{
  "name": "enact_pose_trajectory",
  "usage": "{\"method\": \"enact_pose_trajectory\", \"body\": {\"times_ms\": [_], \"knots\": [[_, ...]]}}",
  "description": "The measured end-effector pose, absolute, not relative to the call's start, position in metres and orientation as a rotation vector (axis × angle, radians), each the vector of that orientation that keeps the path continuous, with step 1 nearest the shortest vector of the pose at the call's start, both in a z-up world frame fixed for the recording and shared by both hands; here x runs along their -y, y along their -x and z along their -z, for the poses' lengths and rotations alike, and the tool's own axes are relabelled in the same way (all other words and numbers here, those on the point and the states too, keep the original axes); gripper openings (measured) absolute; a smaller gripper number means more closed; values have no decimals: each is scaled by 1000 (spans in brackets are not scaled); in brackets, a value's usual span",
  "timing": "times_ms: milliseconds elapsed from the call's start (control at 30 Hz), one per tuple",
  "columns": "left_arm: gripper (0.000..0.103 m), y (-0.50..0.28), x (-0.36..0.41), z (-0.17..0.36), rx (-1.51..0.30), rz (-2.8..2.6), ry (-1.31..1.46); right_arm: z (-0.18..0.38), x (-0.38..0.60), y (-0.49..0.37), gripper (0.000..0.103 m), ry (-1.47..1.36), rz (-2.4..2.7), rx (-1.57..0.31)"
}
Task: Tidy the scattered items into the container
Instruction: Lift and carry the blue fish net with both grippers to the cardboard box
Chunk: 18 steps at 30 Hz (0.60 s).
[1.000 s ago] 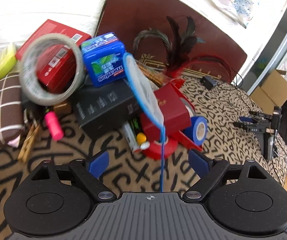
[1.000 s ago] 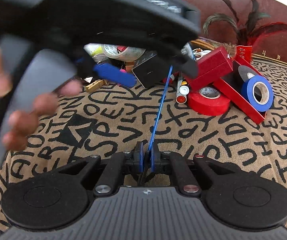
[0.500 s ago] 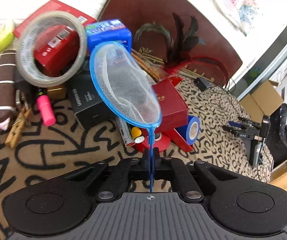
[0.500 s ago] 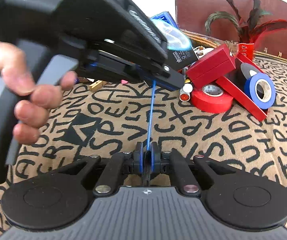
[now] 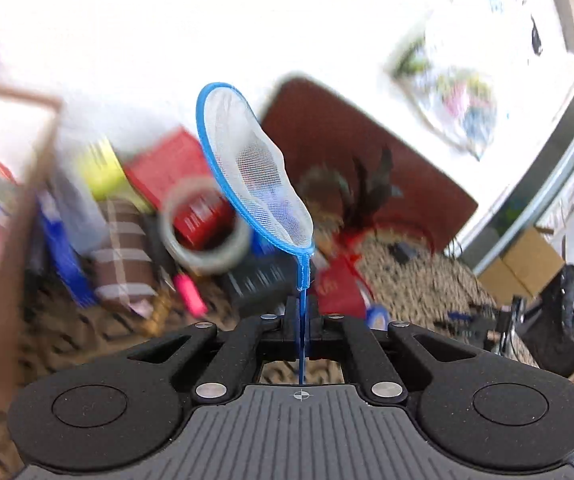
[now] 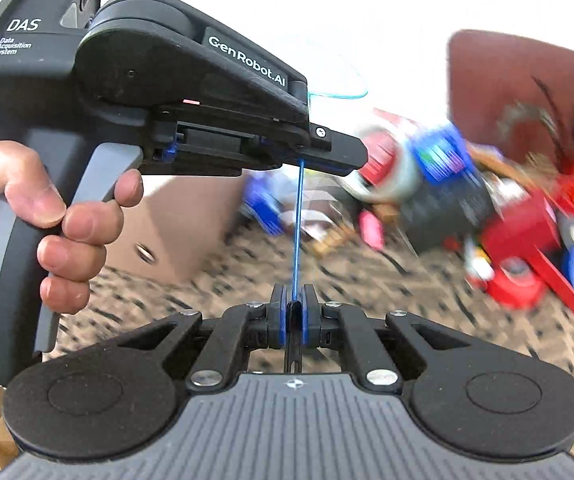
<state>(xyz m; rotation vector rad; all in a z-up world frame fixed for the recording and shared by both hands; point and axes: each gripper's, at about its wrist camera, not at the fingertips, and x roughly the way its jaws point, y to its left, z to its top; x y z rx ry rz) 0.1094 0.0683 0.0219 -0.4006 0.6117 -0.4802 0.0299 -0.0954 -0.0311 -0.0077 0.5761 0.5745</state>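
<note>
Net [image 5: 255,176] looks light and flimsy, with soft mesh and a thin springy handle [image 6: 297,224]; left tool [image 5: 302,312] and right tool [image 6: 295,300] both pinch that handle, the safest hold.

Net [image 5: 261,184]: fine white mesh, thin blue plastic rim and handle. Left gripper [image 5: 302,312]: matt black plastic, bright metal screws. Table cloth [image 6: 247,276]: tan woven fabric, blurred. Box [image 5: 11,208], left edge: probably cardboard.
</note>
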Motion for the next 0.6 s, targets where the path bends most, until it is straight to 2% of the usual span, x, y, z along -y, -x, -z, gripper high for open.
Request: {"method": "enact_pose_trajectory", "body": {"times_ms": [333, 600], "knots": [[0, -114, -188, -85, -474, 308, 403, -21, -12, -63, 8, 84, -747, -469], [0, -145, -264, -70, -484, 214, 501, -20, -80, -104, 8, 128, -807, -489]]}}
